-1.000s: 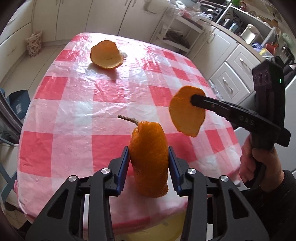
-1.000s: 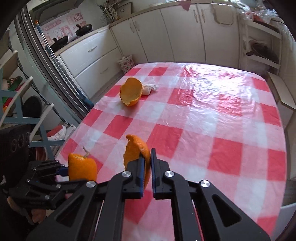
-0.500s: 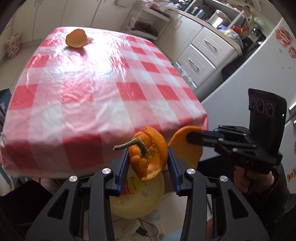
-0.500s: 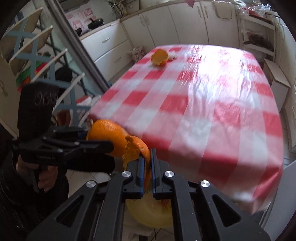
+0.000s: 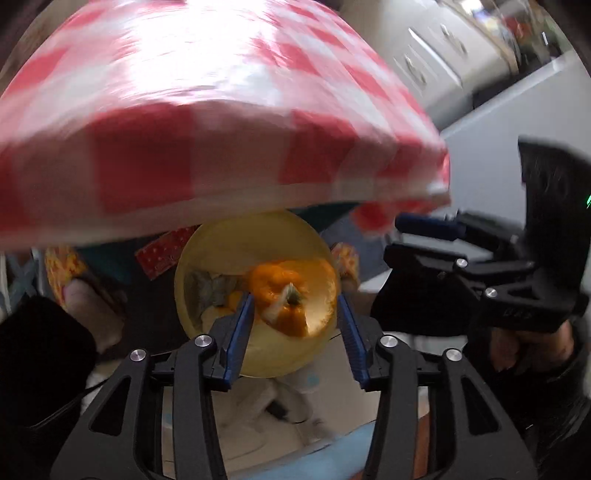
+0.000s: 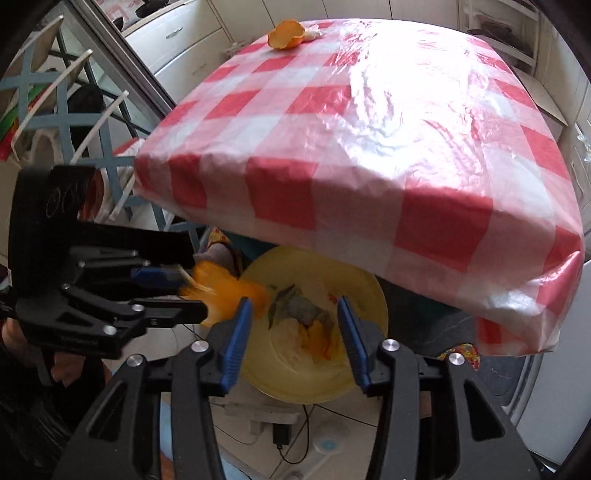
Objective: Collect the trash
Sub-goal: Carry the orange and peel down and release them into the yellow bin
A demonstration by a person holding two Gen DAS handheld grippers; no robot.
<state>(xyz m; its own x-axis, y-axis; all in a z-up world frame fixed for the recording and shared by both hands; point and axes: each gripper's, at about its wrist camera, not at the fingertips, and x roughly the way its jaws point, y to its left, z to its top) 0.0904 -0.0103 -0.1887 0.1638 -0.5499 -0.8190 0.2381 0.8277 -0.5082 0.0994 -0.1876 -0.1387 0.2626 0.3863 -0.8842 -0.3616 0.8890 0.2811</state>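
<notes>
A yellow bin (image 5: 258, 240) stands on the floor under the table's near edge; it also shows in the right wrist view (image 6: 369, 295). My left gripper (image 5: 295, 321) is open above it, and an orange peel with a stem (image 5: 284, 295) drops between its fingers, blurred. My right gripper (image 6: 293, 332) is open over the bin, which holds crumpled paper (image 6: 299, 310) and peel pieces (image 6: 317, 339). One more orange peel (image 6: 284, 35) lies at the table's far end beside a white scrap (image 6: 312, 34).
The table wears a red and white checked plastic cloth (image 6: 369, 129). A blue-framed rack (image 6: 74, 122) stands left of the table. Kitchen cabinets (image 6: 184, 37) line the far walls. Cables and a power strip (image 6: 266, 413) lie on the floor by the bin.
Both grippers have moved down off the table to the bin and opened. The right one's peel has gone into the bin; the left one's stemmed peel is falling.
</notes>
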